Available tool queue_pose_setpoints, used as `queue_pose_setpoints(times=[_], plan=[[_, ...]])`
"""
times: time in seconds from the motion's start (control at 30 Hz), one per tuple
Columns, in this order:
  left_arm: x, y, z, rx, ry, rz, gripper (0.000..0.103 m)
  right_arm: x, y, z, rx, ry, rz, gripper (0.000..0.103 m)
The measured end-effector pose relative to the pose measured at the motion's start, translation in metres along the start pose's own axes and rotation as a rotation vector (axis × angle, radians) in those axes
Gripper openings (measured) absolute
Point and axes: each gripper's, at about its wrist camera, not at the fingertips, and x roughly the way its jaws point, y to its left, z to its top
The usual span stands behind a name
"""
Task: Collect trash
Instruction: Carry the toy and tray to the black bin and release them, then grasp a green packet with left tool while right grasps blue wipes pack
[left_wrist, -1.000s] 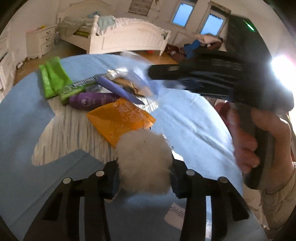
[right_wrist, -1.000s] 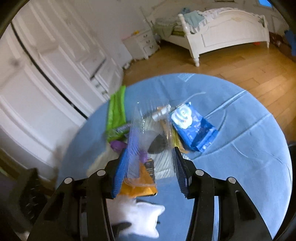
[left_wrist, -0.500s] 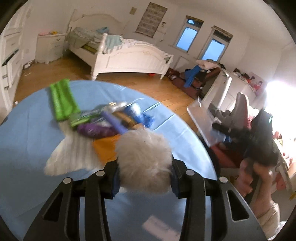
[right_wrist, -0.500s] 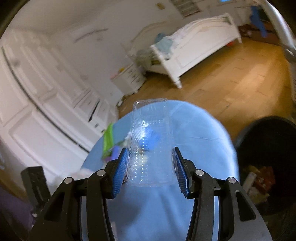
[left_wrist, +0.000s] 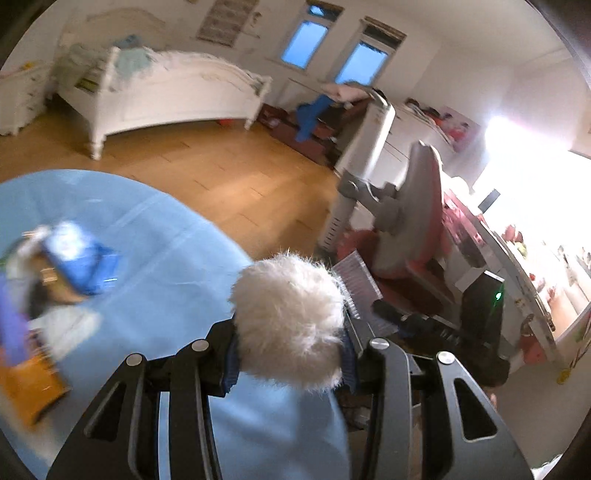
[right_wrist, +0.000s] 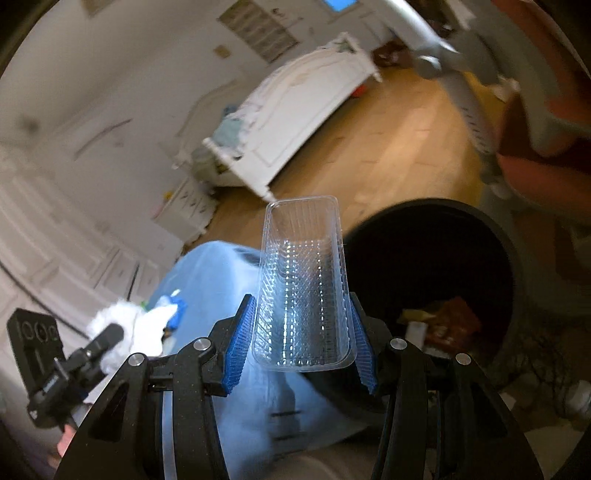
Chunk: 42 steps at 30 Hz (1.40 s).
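Right gripper (right_wrist: 301, 334): jaws clamped on a clear plastic tray (right_wrist: 303, 288), blue pads pressing its two long walls near the back end. The tray juts forward toward 12 o'clock, open side up, lightly tilted. The black bin (right_wrist: 439, 258) sits on the floor at 2 to 3 o'clock of the tray, mouth open, wrappers visible at the bottom. The tray's front end looks to be near the bin's rim, not over the middle of the mouth.

Left gripper (left_wrist: 290, 330): jaws closed on a white fluffy ball (left_wrist: 288, 321), held above the edge of the blue tabletop (left_wrist: 162, 280). More trash lies on the tabletop at 9 o'clock: a blue packet (left_wrist: 79, 258), an orange packet (left_wrist: 27, 380), blurred.

Step in hand, as I judge it: dropping the tray into the bin.
- Carry the tray toward 2 o'clock until most of it hangs above the mouth.
- Tip the front end down before opening; a light, springy tray may catch on a pad or skate off the rim.
- Open fully, no shaking.
- Keep the left gripper back so the two do not crowd the opening.
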Motion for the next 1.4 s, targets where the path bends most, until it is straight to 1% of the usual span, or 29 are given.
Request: queue_pose_setpoints(times=[0.13,0.27,0.43,0.57,0.63,0.67,0.7,0.73,0.77,0.8,0.87,0.97,1.1,1.17,1.23,1.27,1.3,1.37,1.4], plan=[[0.035,-0.018,0.002,0.024,0.047,-0.021,0.042,0.002,-0.036,-0.005,0.053,0.01,-0.03,0.049],[0.063,-0.031,0.0,0.044,0.09,-0.027,0.042,0.007,-0.053,-0.009,0.086,0.019,-0.043,0.049],[0.083,-0.037,-0.005,0.055,0.124,-0.03,0.043,0.01,-0.068,-0.009,0.108,0.025,-0.048,0.049],[0.088,-0.037,-0.005,0.056,0.133,-0.029,0.043,0.011,-0.073,-0.008,0.12,0.029,-0.054,0.05],[0.092,-0.04,-0.004,0.065,0.14,-0.021,0.048,0.012,-0.075,-0.007,0.127,0.032,-0.045,0.051],[0.094,-0.042,-0.004,0.077,0.14,0.001,0.053,0.013,-0.077,-0.006,0.132,0.032,-0.044,0.051],[0.093,-0.044,-0.004,0.086,0.132,0.023,0.064,0.013,-0.077,-0.006,0.141,0.033,-0.048,0.056],[0.092,-0.046,-0.003,0.089,0.121,0.036,0.078,0.013,-0.078,-0.005,0.148,0.031,-0.052,0.072],[0.09,-0.047,-0.002,0.093,0.103,0.048,0.083,0.01,-0.077,-0.005,0.156,0.019,-0.058,0.078],[0.086,-0.049,-0.002,0.096,0.085,0.054,0.088,0.007,-0.074,-0.006,0.156,0.004,-0.061,0.081],[0.077,-0.049,0.0,0.103,0.073,0.046,0.089,0.005,-0.067,-0.006,0.139,0.005,-0.067,0.081],[0.057,-0.043,0.001,0.097,0.052,0.053,0.089,0.005,-0.057,-0.006,0.124,0.01,-0.061,0.081],[0.02,-0.021,0.001,0.043,-0.007,0.081,0.089,0.013,-0.027,-0.009,0.056,0.035,-0.046,0.081],[-0.005,0.002,-0.002,-0.005,-0.038,0.12,0.09,0.022,-0.005,-0.012,0.001,0.06,-0.036,0.081],[-0.032,0.03,-0.006,-0.056,-0.072,0.186,0.091,0.029,0.017,-0.014,-0.052,0.079,-0.028,0.081],[-0.048,0.047,-0.008,-0.087,-0.093,0.228,0.091,0.034,0.032,-0.016,-0.091,0.093,-0.022,0.081],[-0.059,0.058,-0.01,-0.108,-0.105,0.252,0.091,0.041,0.05,-0.018,-0.138,0.112,-0.016,0.081],[-0.09,0.095,-0.014,-0.183,-0.141,0.322,0.091,0.05,0.076,-0.022,-0.21,0.139,-0.006,0.081],[-0.104,0.111,-0.016,-0.213,-0.155,0.354,0.091,0.057,0.095,-0.025,-0.262,0.158,0.002,0.081]])
